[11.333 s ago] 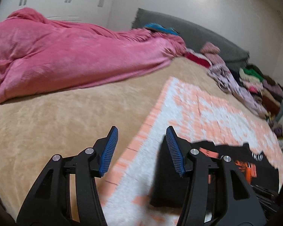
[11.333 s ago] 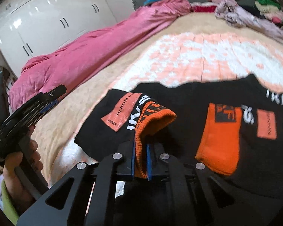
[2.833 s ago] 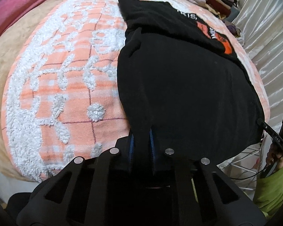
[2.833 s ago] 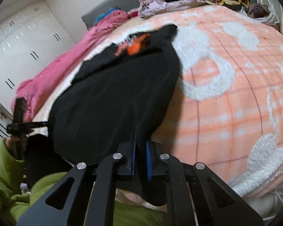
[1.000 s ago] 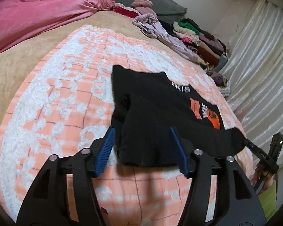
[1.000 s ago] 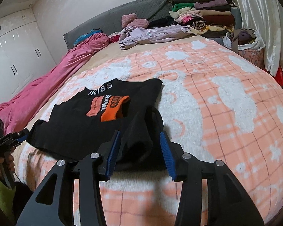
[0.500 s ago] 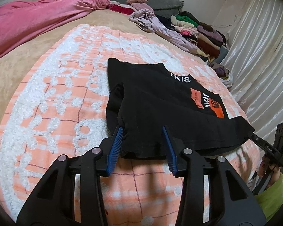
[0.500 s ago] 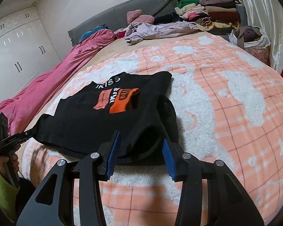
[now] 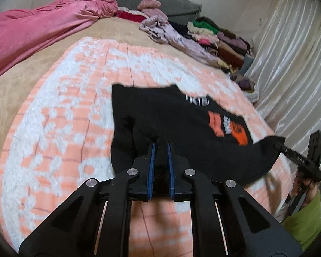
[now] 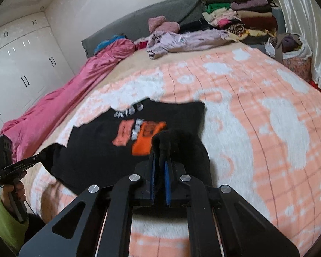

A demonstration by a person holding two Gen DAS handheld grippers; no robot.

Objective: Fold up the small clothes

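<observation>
A black garment (image 9: 177, 115) with orange and white patches lies on the orange-and-white blanket (image 9: 70, 111). My left gripper (image 9: 159, 147) is shut on its near left edge. The far right corner is held by my right gripper (image 9: 277, 144), seen at the right of the left wrist view. In the right wrist view the same garment (image 10: 100, 152) shows, and my right gripper (image 10: 159, 156) is shut on a bunched fold of its near right edge. My left gripper (image 10: 41, 156) shows there at the left, holding the opposite corner lifted.
A pink duvet (image 9: 32, 27) lies along the left of the bed. A pile of loose and stacked clothes (image 9: 203, 36) sits by the grey headboard (image 10: 139, 21). Shiny curtains (image 9: 293, 64) hang on the right, white wardrobes (image 10: 17, 64) on the left.
Both grippers were open around the garment's near edge half a second ago; both have closed on the fabric and lifted the edge a little.
</observation>
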